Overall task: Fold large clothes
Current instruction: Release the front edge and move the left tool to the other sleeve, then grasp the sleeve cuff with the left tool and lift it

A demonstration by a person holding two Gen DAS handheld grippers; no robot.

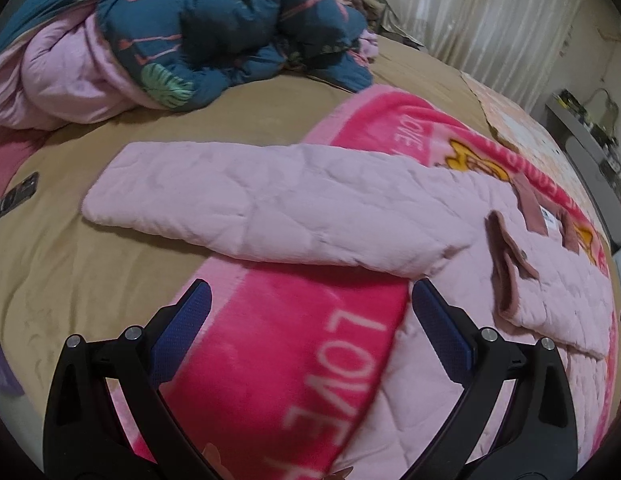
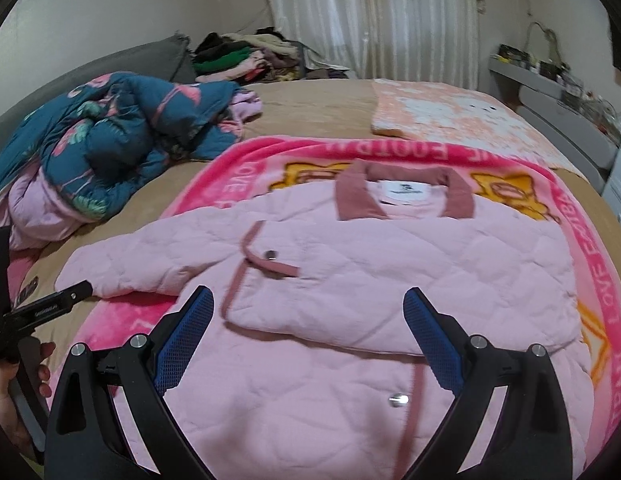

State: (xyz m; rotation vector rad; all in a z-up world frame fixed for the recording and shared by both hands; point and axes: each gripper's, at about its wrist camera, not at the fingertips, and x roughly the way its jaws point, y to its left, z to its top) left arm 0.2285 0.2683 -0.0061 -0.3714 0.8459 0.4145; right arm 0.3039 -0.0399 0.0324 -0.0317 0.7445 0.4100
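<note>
Pink quilted jacket [image 2: 350,264] with diamond stitching, dusty-rose collar [image 2: 406,190], metal snaps; lies flat on hot-pink fleece blanket [image 1: 286,344], sleeve [image 1: 246,200] stretched left. Blanket lettering reads "LOVE". White neck label unreadable. Left claw [image 1: 308,300] agape, empty, above blanket. Right claw [image 2: 308,304] agape, empty, above jacket front. Tan bed sheet [image 1: 90,280]; crumpled teal floral duvet [image 1: 214,28]; white curtain [image 2: 370,16] behind.

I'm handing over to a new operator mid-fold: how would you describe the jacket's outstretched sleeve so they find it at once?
On the tan bed lies a hot-pink LOVE blanket with a pale pink quilted jacket spread on it. The sleeve is the long padded strip running off the blanket's left edge onto the bare sheet. Unlike the crumpled teal floral duvet behind, it lies flat, plain and diamond-stitched.
</note>
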